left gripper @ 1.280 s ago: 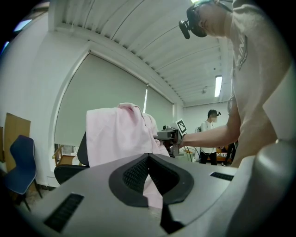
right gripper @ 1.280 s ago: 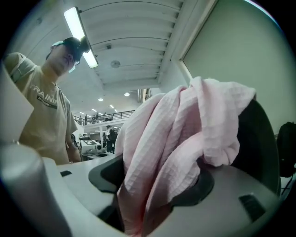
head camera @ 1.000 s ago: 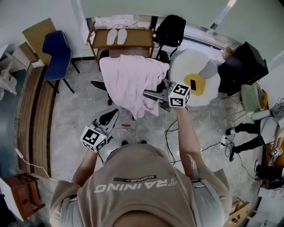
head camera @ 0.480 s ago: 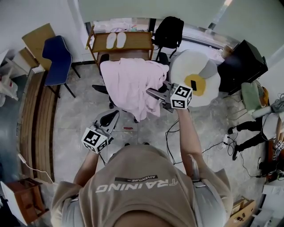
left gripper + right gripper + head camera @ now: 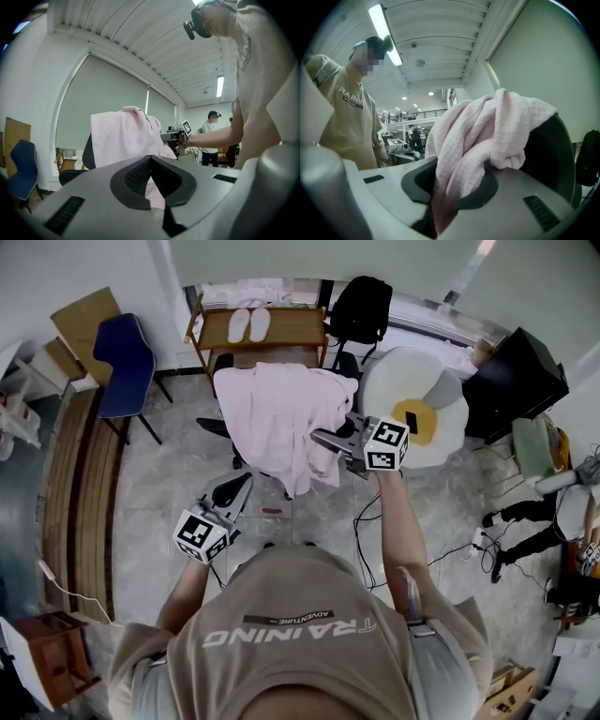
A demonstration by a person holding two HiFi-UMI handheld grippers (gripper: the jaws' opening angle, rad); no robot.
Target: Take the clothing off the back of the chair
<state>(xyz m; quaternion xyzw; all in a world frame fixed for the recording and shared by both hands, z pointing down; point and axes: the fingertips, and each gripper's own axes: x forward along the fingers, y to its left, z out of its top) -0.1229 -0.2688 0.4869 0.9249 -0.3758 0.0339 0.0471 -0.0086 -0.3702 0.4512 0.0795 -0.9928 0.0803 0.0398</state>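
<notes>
A pink garment [image 5: 281, 423] hangs over the back of a black office chair [image 5: 211, 426] in front of me. My right gripper [image 5: 321, 439] is at the garment's right edge, and its jaws are closing with a fold of the pink cloth [image 5: 487, 136] pinched between the pads [image 5: 445, 201]. The dark chair back [image 5: 548, 150] shows behind the cloth. My left gripper [image 5: 234, 486] hangs lower, short of the chair, shut and holding nothing [image 5: 150, 161]. It looks at the garment [image 5: 124, 136] from a distance.
A blue chair [image 5: 120, 352] stands at the left, a wooden shelf [image 5: 291, 329] with slippers behind the office chair. An egg-shaped cushion [image 5: 412, 409] and a black chair with a bag [image 5: 361, 306] are at the right. Cables [image 5: 361, 521] lie on the floor.
The right gripper's jaws have closed on the garment's right edge. Both hands have stayed where they were.
</notes>
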